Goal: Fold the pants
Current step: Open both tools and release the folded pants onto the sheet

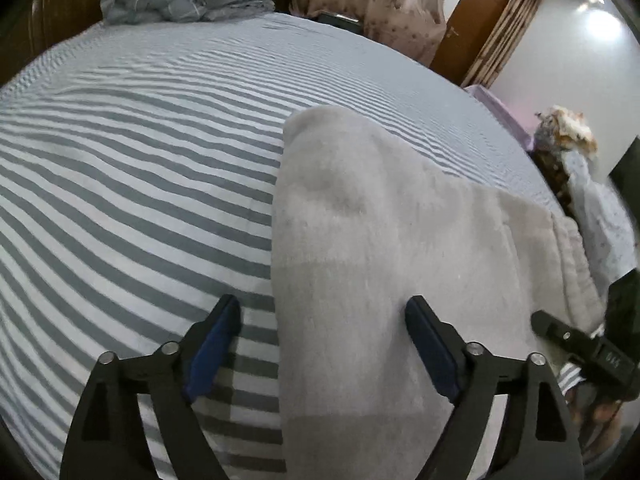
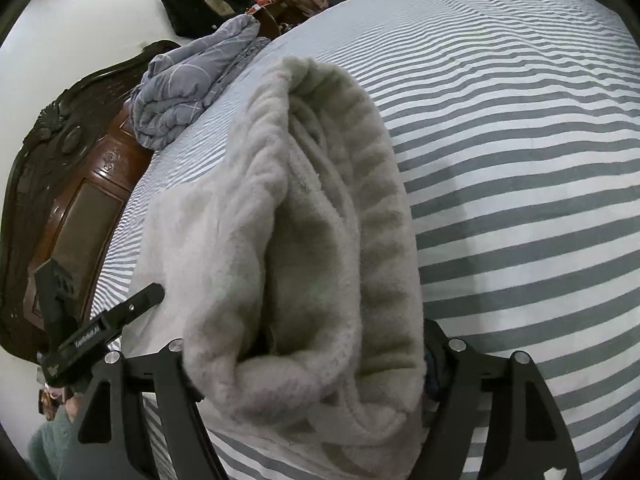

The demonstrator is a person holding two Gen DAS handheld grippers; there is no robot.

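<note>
Cream fleece pants (image 1: 380, 220) lie folded on the striped bed sheet (image 1: 140, 160). My left gripper (image 1: 322, 304) is open, low over the pants' left edge: one blue pad (image 1: 212, 348) is over the sheet, the other over the cloth, nothing pinched. In the right wrist view the ribbed waistband end of the pants (image 2: 320, 208) bulges between the wide-spread fingers of my right gripper (image 2: 308, 344) and hides its pads; the cloth looks loose, not squeezed. Each gripper shows in the other's view: the right gripper (image 1: 560, 332) and the left gripper (image 2: 136, 300).
A crumpled grey-blue duvet (image 2: 188, 88) lies at the bed's head by the dark carved headboard (image 2: 60, 180). A curtain (image 1: 380, 0) and a brown door (image 1: 472, 28) stand beyond the bed. A black bag (image 2: 192, 8) hangs on the wall. A person's green sleeve (image 2: 48, 452) shows low.
</note>
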